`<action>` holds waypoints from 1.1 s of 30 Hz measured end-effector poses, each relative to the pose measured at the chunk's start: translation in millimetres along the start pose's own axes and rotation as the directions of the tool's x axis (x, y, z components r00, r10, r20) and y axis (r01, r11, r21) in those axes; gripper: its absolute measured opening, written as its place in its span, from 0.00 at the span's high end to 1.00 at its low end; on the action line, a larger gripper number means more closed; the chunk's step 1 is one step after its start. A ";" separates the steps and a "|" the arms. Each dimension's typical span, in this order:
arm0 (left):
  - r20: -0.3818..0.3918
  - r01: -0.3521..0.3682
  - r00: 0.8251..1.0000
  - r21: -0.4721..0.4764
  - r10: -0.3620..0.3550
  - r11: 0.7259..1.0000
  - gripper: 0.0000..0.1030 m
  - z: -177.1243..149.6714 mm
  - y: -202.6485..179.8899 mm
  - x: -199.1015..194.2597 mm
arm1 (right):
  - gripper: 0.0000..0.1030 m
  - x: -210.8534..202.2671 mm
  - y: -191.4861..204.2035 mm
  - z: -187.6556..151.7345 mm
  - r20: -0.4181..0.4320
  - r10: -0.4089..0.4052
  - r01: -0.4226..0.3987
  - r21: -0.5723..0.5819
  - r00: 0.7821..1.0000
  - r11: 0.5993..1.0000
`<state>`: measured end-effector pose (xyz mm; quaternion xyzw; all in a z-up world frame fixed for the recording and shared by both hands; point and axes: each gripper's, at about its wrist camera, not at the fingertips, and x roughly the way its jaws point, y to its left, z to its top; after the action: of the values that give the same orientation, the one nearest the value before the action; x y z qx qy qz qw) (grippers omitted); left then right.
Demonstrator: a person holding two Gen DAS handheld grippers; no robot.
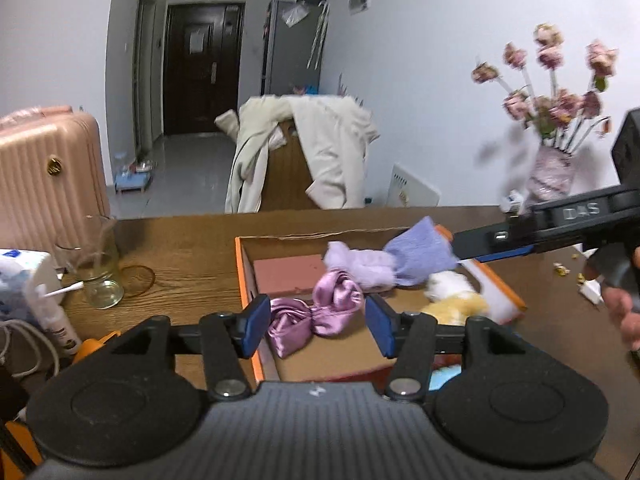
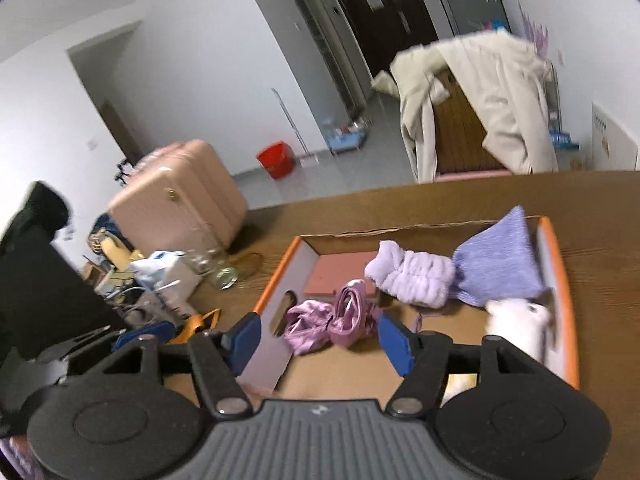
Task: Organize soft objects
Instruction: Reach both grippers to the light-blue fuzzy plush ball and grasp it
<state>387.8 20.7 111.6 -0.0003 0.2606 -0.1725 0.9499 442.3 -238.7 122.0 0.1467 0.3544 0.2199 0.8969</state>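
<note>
An orange-rimmed cardboard box (image 1: 245, 280) (image 2: 560, 256) lies open on the wooden table. In it are a pink satin cloth (image 1: 316, 314) (image 2: 328, 322), a fluffy lilac band (image 1: 360, 266) (image 2: 412, 278), a purple knit cloth (image 1: 420, 254) (image 2: 496, 264), a white and yellow plush (image 1: 452, 294) (image 2: 516, 326) and a flat pink pad (image 1: 288, 276) (image 2: 340, 276). My left gripper (image 1: 316, 330) hovers open just over the satin cloth, pads apart from it. My right gripper (image 2: 320, 340) is open over the same cloth; in the left wrist view its black fingers (image 1: 480, 240) reach in from the right.
Left of the box stand a glass beaker (image 1: 100, 276) and a tissue pack (image 1: 20, 276). A vase of dried flowers (image 1: 552, 176) stands at the table's far right. Beyond the table are a pink suitcase (image 1: 48, 176) and a coat-draped chair (image 1: 320, 152). A hand (image 1: 624, 312) shows at right.
</note>
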 end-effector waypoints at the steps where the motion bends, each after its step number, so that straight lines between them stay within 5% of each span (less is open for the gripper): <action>1: 0.006 0.000 1.000 0.001 0.000 1.000 0.47 -2.7 -3.4 -9.2 | 0.36 -11.5 0.6 -4.5 0.013 0.004 -0.004 -0.004 1.000 1.000; 11: 0.075 -0.028 0.997 0.028 0.026 0.999 0.43 -63.2 -52.4 -89.9 | 0.33 -122.0 29.6 -116.8 0.159 -0.010 0.030 -0.124 0.987 0.992; 20: 0.040 0.014 0.999 -0.071 -0.011 0.997 0.40 -126.4 -75.6 -128.9 | 0.32 -141.7 28.1 -216.7 0.175 -0.095 0.111 -0.087 0.980 0.990; 27: 0.018 0.025 1.000 -0.049 -0.024 0.999 0.39 -134.2 -92.4 -123.8 | 0.32 -141.0 14.0 -237.8 0.169 -0.091 0.098 -0.033 0.981 0.995; 33: -0.022 0.063 0.998 -0.058 -0.064 0.996 0.39 -130.5 -97.3 -78.4 | 0.37 -133.8 -1.8 -230.9 0.211 -0.084 0.086 0.001 0.974 0.996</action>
<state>228.2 -33.5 46.5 -0.0337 0.2767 -0.1951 0.9403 193.8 -282.2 34.7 0.1502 0.2625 0.1659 0.9386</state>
